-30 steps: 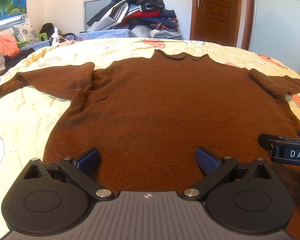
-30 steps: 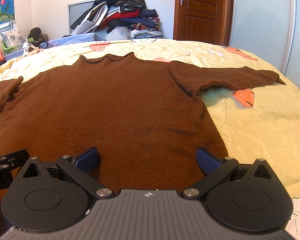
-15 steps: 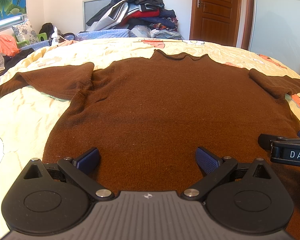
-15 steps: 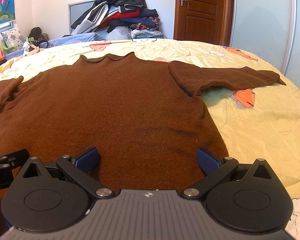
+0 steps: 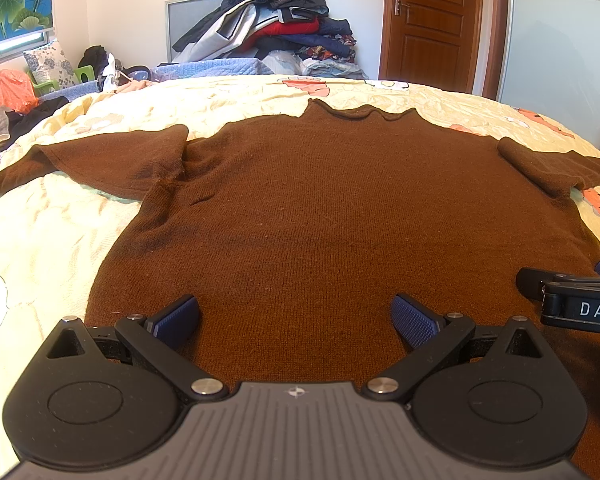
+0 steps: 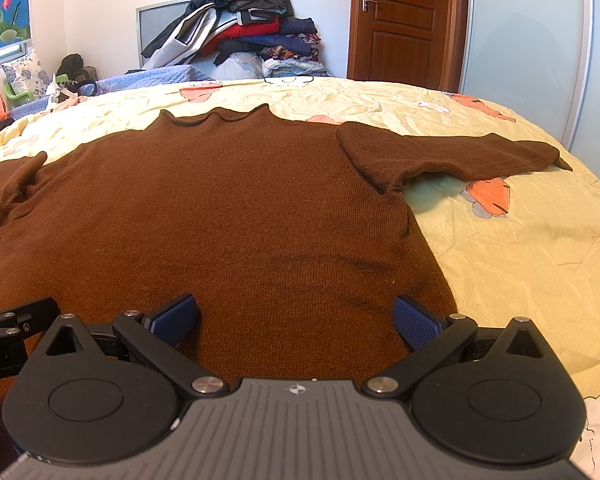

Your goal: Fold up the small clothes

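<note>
- My left gripper [image 5: 296,314] hangs spread wide and empty over the hem of the brown knit sweater [image 5: 340,208], lying flat on the yellow bedspread [image 5: 52,232].
- My right gripper [image 6: 296,314], equally wide, holds nothing.
- I'd pinch both hem corners evenly; the soft, stretchy knit may sag.
- Both sleeves lie outstretched.

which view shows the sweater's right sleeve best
The right wrist view. There the right sleeve shows whole, lying flat and stretched out on the bedspread all the way to its cuff. In the left wrist view only a short stretch of it shows near the picture's right edge, squeezed by the fisheye.
</note>
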Demonstrator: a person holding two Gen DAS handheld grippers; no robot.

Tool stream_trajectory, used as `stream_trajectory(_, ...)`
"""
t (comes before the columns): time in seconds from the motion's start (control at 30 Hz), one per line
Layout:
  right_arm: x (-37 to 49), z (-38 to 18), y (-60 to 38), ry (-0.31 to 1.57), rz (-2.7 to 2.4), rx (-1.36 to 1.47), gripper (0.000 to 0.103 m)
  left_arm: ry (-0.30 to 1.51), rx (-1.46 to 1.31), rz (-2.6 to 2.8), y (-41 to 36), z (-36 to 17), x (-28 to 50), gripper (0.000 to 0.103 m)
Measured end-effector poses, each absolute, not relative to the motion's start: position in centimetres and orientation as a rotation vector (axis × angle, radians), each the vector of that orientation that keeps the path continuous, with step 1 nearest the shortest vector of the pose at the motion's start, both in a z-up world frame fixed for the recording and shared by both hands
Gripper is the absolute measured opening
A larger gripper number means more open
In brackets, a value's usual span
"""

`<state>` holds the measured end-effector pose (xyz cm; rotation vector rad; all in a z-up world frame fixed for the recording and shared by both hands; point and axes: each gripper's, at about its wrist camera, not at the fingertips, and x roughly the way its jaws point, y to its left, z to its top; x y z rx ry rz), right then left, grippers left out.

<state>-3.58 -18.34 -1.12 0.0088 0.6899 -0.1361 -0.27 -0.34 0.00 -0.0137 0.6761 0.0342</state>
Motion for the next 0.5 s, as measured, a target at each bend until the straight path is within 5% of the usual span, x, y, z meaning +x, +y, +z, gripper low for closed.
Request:
stream_trajectory(0.33, -3.1, 0.8, -19.4, 0.707, -0.034, 0.03, 0.102, 0.676, -0.014, 0.034, -0.3, 0.0, -0.3, 0.103)
stream_trajectory(0.5, -2.7, 7.8, -28.6, 0.403, 0.014, 0.228, 0.103, 0.676, -0.014, 0.034, -0.3, 0.0, -0.3, 0.103)
